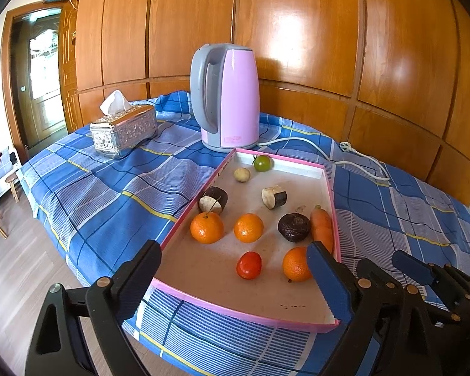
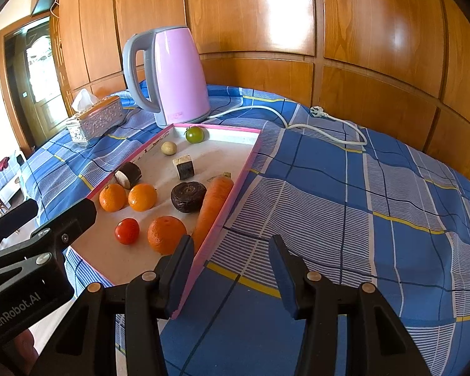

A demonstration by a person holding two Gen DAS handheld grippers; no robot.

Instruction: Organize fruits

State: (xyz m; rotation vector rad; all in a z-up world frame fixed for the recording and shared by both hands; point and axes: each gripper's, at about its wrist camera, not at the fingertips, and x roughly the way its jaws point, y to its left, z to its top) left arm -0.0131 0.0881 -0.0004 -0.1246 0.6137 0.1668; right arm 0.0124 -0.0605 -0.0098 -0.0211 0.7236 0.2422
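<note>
**Fruit in the pink tray: how it is likely to handle, and where it may be gripped**

The left tool [image 1: 235,269] is held spread wide above the near end of the pink tray [image 1: 188,210], with nothing between its jaws. Framed between them are a red tomato [image 1: 249,265] and the nearest orange [image 1: 296,264], which lies close against the blue pad of one finger [image 1: 329,285]; whether the pad touches it cannot be told. The right tool [image 2: 232,269] is held part-spread and empty, one finger over the tray's near right edge and the other over the checked cloth [image 2: 344,188] that covers the bench.

Further in, two more oranges [image 1: 206,227] sit toward the tray's left edge. A carrot [image 1: 322,227] lies along the right edge, with a dark round piece [image 1: 294,227] just beside it. Two cut dark-skinned chunks [image 1: 274,196] lie near the middle, and a small pale round item [image 1: 242,174] and a green tomato [image 1: 262,163] lie at the far end.

The oranges are judged light, firm and slightly yielding, with a dimpled skin that should not slip; they are best taken across the widest part. The red tomato is judged smooth, thin-skinned and easily bruised, so only a gentle squeeze across its middle is advised. All round pieces may roll on the flat tray floor if nudged. The carrot is judged stiff and would be gripped at mid-length, though the tray wall crowds one side.
</note>
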